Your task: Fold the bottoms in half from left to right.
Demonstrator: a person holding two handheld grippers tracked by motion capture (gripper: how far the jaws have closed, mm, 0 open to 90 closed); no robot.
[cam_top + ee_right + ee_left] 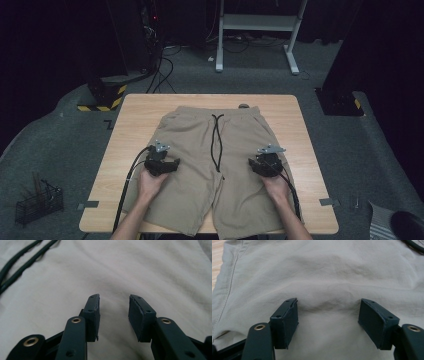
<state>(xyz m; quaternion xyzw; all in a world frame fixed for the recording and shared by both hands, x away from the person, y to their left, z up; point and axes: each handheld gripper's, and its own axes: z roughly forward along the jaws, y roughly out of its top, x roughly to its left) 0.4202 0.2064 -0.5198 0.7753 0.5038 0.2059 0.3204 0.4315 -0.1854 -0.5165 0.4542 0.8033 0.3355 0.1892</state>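
Beige shorts (200,135) lie flat on the wooden table (135,112), waistband at the far side, with a black drawstring (216,142) running down the middle. My left gripper (161,156) rests on the shorts' left leg; its jaws stand open (328,315), tips down on the cloth (324,277), and a low ridge of fabric rises between them. My right gripper (267,157) sits on the right leg, jaws apart by a narrower gap (113,312) over smooth cloth (150,270), nothing pinched. The drawstring (22,262) shows at that view's upper left.
On the floor at the left stands a black wire basket (37,202). A yellow-and-black striped base (102,97) and cables lie beyond the table's far left corner, and a white desk frame (257,30) stands farther back. Grey tape tabs (327,201) mark the table's near corners.
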